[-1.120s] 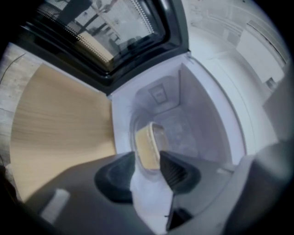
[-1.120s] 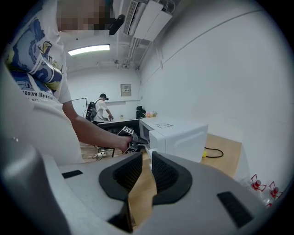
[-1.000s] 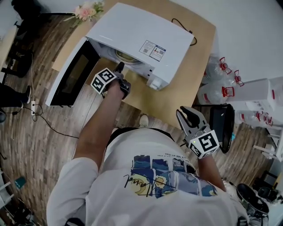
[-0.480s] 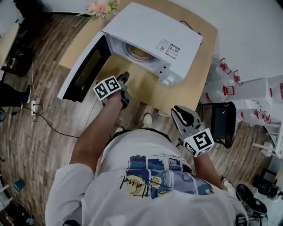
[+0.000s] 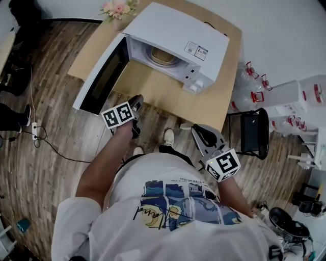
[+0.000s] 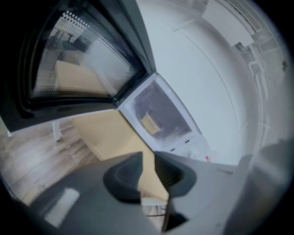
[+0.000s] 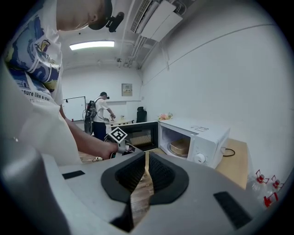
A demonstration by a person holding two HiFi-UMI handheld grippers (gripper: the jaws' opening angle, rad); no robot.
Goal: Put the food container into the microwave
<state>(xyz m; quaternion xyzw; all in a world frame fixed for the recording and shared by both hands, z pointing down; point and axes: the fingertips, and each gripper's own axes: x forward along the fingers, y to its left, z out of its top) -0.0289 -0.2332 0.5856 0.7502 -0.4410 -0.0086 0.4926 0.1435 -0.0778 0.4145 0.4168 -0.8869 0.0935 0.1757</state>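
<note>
A white microwave (image 5: 175, 38) stands on a wooden table (image 5: 168, 97) with its door (image 5: 102, 76) swung open to the left. The tan food container (image 5: 162, 56) sits inside the cavity on the turntable. My left gripper (image 5: 135, 101) hovers off the table's near edge, well back from the opening, jaws together and empty. The left gripper view looks up at the door (image 6: 82, 64) and the container (image 6: 149, 123) past the gripper (image 6: 148, 158). My right gripper (image 5: 201, 135) is held low by my body, shut and empty. Its view shows the gripper (image 7: 147, 158), microwave (image 7: 202, 133) and container (image 7: 180, 147).
Water jugs with red handles (image 5: 249, 81) and a black chair (image 5: 252, 133) stand right of the table. Pink flowers (image 5: 118, 7) lie at the table's far corner. A cable (image 5: 56, 145) runs over the wooden floor. Another person (image 7: 102, 114) stands far back in the room.
My left gripper has drawn back from the microwave's mouth to beyond the table's near edge. I have stepped back, so the microwave sits farther off. The container stays inside.
</note>
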